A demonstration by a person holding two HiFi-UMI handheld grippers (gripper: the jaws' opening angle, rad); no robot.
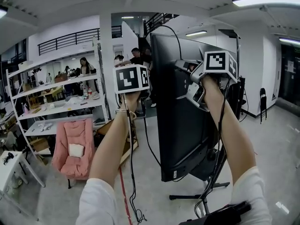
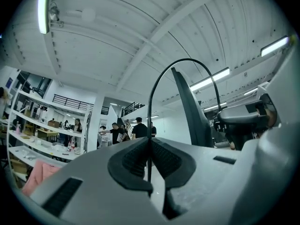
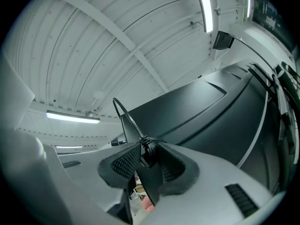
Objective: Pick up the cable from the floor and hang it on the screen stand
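Note:
The black screen [image 1: 180,111] stands on its stand [image 1: 201,191] between my raised arms. A thin black cable [image 1: 174,31] arcs over the screen's top edge from one gripper to the other. My left gripper [image 1: 133,76] is on the screen's left, shut on the cable [image 2: 161,78]; from there the cable drops to the floor [image 1: 130,168]. In the left gripper view the jaws [image 2: 150,161] pinch the thin cable. My right gripper [image 1: 187,69] is up against the screen's other side. Its jaws [image 3: 145,161] are closed on the cable's thick plug end [image 3: 146,149], beside the screen [image 3: 211,111].
White shelves [image 1: 61,102] and a pink chair [image 1: 75,144] stand at the left, with a white table [image 1: 9,165] at the near left. People [image 1: 136,57] stand behind the screen. A red line [image 1: 124,196] runs across the floor. A black object [image 1: 220,214] lies at the bottom right.

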